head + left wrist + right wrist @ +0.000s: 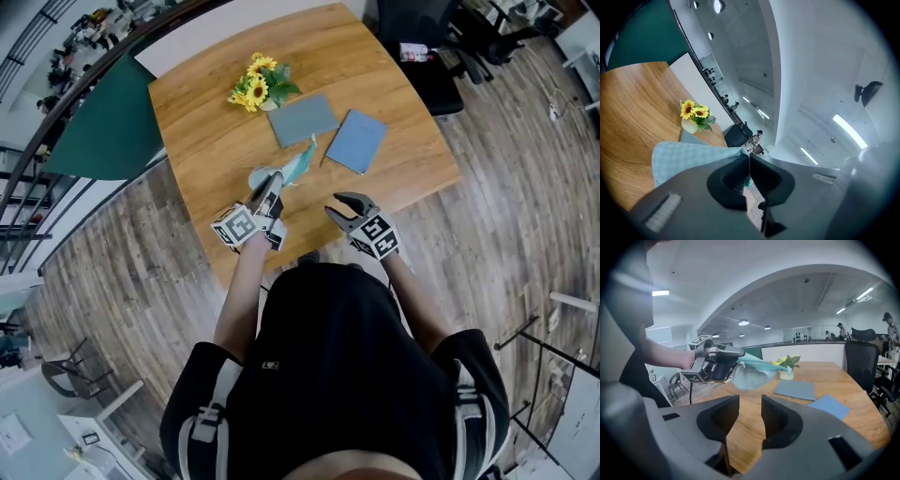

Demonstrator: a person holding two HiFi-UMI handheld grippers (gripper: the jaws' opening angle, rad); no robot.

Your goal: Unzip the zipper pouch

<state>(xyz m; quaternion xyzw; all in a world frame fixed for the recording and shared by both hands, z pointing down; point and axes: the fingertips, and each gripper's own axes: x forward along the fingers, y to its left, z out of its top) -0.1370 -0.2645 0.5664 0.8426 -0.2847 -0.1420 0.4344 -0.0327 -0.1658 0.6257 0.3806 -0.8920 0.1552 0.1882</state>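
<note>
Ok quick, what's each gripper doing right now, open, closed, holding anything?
Left gripper: jaws closed, holding the teal zipper pouch.
Right gripper: jaws apart, open, nothing between them.

We look steeply down from the head onto a wooden table [206, 141]. Both gripper cameras sit low, facing across it; all share the sunflowers [255, 86]

Finely checked cloth pouch [686, 159], smooth matt grained wooden table [211, 122]
</note>
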